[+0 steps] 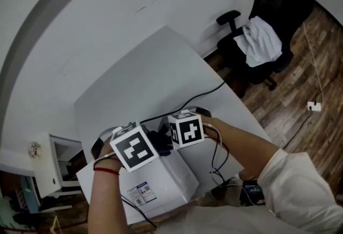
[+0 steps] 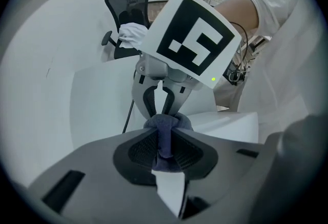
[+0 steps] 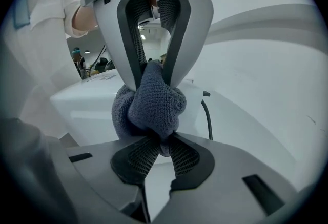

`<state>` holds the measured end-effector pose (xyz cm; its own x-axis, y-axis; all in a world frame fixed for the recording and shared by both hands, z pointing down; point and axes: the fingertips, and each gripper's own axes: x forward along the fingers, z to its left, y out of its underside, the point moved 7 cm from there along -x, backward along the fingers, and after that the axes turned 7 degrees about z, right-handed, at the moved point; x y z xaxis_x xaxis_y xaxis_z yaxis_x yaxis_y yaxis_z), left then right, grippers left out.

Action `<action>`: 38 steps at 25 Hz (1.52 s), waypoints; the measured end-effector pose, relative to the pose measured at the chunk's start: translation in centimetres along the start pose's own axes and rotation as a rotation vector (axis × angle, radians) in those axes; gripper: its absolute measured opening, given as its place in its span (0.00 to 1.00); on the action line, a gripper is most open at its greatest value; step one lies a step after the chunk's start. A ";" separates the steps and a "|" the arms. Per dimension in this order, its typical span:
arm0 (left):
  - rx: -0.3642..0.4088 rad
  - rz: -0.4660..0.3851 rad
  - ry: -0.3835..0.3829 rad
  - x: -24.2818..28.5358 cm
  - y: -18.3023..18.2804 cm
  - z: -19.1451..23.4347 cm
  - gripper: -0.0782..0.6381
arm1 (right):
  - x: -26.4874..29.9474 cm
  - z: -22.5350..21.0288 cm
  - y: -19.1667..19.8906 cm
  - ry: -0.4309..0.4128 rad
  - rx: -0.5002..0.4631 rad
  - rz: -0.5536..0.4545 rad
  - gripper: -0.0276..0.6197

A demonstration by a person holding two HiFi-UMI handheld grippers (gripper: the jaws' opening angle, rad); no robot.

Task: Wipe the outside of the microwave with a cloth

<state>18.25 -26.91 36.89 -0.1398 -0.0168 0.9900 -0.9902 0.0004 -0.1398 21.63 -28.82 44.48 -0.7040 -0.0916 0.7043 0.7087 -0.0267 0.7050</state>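
A dark blue-grey cloth (image 1: 161, 140) is bunched between my two grippers just above the white microwave (image 1: 163, 179). My left gripper (image 2: 165, 148) points straight down and is shut on a fold of the cloth (image 2: 166, 124). From the right, my right gripper (image 3: 161, 149) slants downward, shut on the bundled cloth (image 3: 151, 105). Each gripper's jaws show in the other's view, clamped on the same bundle. In the head view the marker cubes hide most of the jaws of the left gripper (image 1: 151, 144) and the right gripper (image 1: 167, 139). The microwave top (image 2: 225, 124) lies right under the cloth.
The microwave stands at the near edge of a white table (image 1: 155, 67), and a black cable (image 1: 206, 92) runs across the table behind it. A black office chair (image 1: 270, 24) with a white garment (image 1: 262, 40) stands at the far right on wood floor. A small white cabinet (image 1: 51, 166) is at left.
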 end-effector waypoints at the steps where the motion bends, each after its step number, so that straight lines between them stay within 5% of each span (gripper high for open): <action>1: 0.007 0.006 -0.002 0.0 0.0 0.0 0.21 | 0.0 -0.2 0.0 -0.010 -0.006 0.002 0.16; 15: -0.026 0.088 -0.123 1.6 -2.0 1.1 0.21 | 1.5 -1.1 1.4 0.038 0.005 0.047 0.15; 25: -0.080 0.072 -0.050 1.4 -1.7 0.0 0.20 | 1.5 0.4 1.3 0.027 0.047 -0.020 0.14; 38: -0.038 0.095 0.008 1.2 -2.3 -3.3 0.20 | 0.8 3.8 1.8 -0.011 0.063 -0.078 0.14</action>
<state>20.34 -23.64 38.49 -0.2330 -0.0074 0.9725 -0.9718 0.0396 -0.2325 22.20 -25.19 46.63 -0.7575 -0.0804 0.6479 0.6479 0.0289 0.7612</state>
